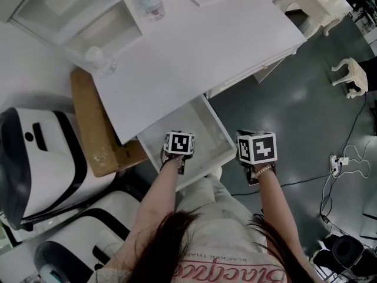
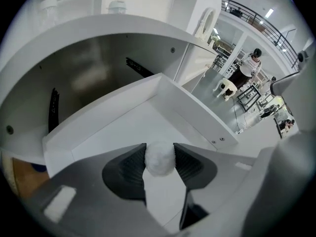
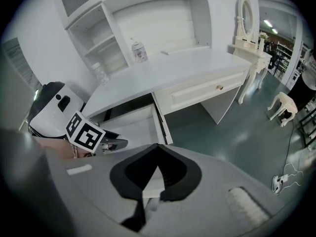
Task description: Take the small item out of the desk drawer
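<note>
The left gripper (image 2: 159, 154) is pinching a small white fluffy ball (image 2: 159, 162), likely light and squashy, across its middle; the right gripper (image 3: 158, 167) is hanging closed, empty.

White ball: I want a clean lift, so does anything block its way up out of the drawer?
Nothing visible does. The left gripper grips the white ball over the open drawer, forward of the desktop edge.
</note>
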Tool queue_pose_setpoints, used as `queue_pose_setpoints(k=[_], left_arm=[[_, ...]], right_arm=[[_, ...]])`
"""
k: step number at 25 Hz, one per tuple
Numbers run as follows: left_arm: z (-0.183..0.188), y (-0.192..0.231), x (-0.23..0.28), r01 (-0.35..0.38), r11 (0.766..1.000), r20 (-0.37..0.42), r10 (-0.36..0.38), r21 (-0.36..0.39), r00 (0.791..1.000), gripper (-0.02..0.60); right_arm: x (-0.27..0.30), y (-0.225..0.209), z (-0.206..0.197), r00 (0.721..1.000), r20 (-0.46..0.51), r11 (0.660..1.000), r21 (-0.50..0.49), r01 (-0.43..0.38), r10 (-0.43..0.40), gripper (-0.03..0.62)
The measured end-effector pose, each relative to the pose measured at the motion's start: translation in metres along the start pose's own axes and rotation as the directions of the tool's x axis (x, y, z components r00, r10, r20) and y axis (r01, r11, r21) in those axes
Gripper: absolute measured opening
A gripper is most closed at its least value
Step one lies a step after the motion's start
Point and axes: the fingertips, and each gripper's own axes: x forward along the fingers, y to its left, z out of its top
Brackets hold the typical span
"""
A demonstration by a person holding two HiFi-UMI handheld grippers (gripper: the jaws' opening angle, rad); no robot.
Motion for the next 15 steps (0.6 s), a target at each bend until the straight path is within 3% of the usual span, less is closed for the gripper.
queue_pose_setpoints(k=[5, 9, 15], left_arm=[[0.017, -0.019, -0.010, 0.074, 0.997, 0.092, -0.074, -0.005, 0.993, 0.181], [0.019, -0.014, -0.025, 0.034, 0.999, 0.081, -0.035, 0.010, 0.996, 0.181], [0.037, -0.020, -0.045, 0.067, 0.998, 0.157, -0.065, -0.009, 0.986, 0.181]], right_arm=[[-0.008, 0.003, 0.006, 1.000, 0.015, 1.000, -0.008, -0.001, 0.001, 0.002], [-0.016, 0.004, 0.012, 0.999, 0.037, 1.000, -0.009, 0.003, -0.003, 0.002], [-0.027, 0.009, 0.015, 0.998, 0.053, 0.999, -0.031, 0.014, -0.013, 0.002]])
